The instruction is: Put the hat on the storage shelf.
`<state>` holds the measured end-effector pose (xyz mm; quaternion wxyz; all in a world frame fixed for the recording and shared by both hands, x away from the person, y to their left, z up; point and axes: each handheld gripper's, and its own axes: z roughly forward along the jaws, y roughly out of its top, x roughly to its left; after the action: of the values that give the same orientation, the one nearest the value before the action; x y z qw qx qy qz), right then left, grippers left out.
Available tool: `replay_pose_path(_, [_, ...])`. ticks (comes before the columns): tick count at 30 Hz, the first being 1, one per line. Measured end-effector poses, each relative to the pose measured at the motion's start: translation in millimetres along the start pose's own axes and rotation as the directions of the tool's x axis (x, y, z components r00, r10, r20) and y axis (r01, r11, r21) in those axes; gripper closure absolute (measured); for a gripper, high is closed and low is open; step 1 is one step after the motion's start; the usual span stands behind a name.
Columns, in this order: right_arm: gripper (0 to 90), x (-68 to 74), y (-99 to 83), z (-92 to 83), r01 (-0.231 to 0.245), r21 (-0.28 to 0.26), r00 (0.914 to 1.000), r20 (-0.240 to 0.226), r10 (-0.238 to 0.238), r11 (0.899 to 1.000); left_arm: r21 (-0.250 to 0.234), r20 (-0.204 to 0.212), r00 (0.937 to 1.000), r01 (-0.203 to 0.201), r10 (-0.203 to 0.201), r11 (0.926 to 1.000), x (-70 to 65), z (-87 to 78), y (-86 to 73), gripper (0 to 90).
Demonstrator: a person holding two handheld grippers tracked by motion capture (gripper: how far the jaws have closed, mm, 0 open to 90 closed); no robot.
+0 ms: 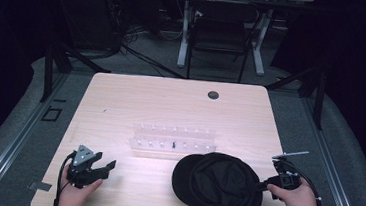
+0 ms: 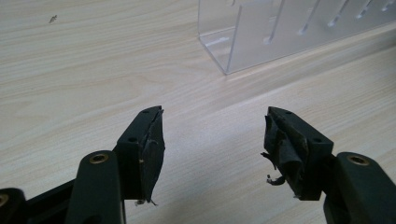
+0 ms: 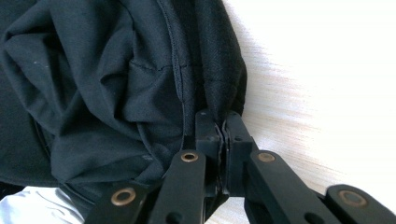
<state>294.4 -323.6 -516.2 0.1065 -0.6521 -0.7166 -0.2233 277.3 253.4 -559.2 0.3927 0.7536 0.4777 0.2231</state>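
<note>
Hat (image 3: 116, 84) edge hidden between tongs (image 3: 221, 126)

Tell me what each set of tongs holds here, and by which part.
The right tongs pinch the black cap by the fabric edge at its right side. The left tongs stand open, holding nothing.

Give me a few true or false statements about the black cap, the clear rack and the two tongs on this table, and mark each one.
1. The right tongs are clamped on the edge of the black cap. True.
2. The left tongs hold the clear rack. False: their jaws stand open over bare wood, with the rack farther off.
3. The cap lies on the table in front of the rack, nearer the person. True.
4. The cap hangs on the rack. False: it lies on the tabletop.
5. The left hand touches the cap. False: it is well apart from it, at the table's near left.
</note>
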Motion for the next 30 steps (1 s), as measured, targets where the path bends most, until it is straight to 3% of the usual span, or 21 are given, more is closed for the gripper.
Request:
replay_pose_path(2, [87.8, 0.9, -0.2, -0.3, -0.01, -0.008, 0.9999, 0.003, 0.01, 1.0, 0.001, 0.0, 1.0, 0.0, 0.0, 1.0, 0.0, 0.1, 0.0, 38.1])
replay_pose_path(3, [87.9, -0.7, 1.1, -4.2, 0.014, 0.019, 0.9999, -0.003, -0.014, 1.0, 0.001, 0.0, 1.0, 0.0, 0.0, 1.0, 0.0, 0.1, 0.0, 38.1])
replay_pose_path(7, [88.0, 1.7, 0.2, -5.1, -0.015, -0.017, 0.9997, -0.017, 0.014, 1.0, 0.001, 0.001, 1.0, 0.001, -0.001, 1.0, -0.1, 0.2, 0.0, 38.2])
replay_pose_path(10, [88.1, 2.1, 1.0, -11.3, 0.011, -0.007, 0.9991, -0.042, -0.011, 1.0, 0.001, -0.001, 1.0, 0.001, -0.001, 1.0, -0.1, 0.3, -0.1, 38.1])
replay_pose_path(11, [88.1, 4.2, 0.2, -11.3, -0.004, -0.033, 0.9991, -0.042, 0.003, 0.999, -0.001, -0.001, 1.0, 0.004, -0.004, 1.0, -0.3, 0.5, -0.2, 38.2])
replay_pose_path(12, [88.1, 3.4, 1.1, -14.1, 0.02, -0.019, 0.9986, -0.049, -0.021, 1.0, -0.001, -0.001, 1.0, 0.004, -0.004, 1.0, -0.3, 0.5, -0.2, 38.2])
replay_pose_path(14, [88.2, 6.4, 0.5, -16.0, -0.001, -0.052, 0.9979, -0.064, -0.002, 0.999, -0.001, -0.001, 1.0, 0.002, -0.002, 1.0, -0.2, 0.5, -0.1, 38.2])
replay_pose_path(16, [88.2, 7.6, 1.2, -20.5, 0.014, -0.042, 0.9972, -0.073, -0.017, 0.999, -0.001, -0.002, 1.0, 0.002, -0.002, 1.0, -0.3, 0.6, -0.2, 38.2])
replay_pose_path(30, [88.3, 23.4, 4.0, -40.4, 0.031, -0.093, 0.9856, -0.163, -0.046, 0.995, -0.001, -0.001, 1.0, 0.006, -0.006, 1.0, -0.4, 0.9, -0.4, 38.2])
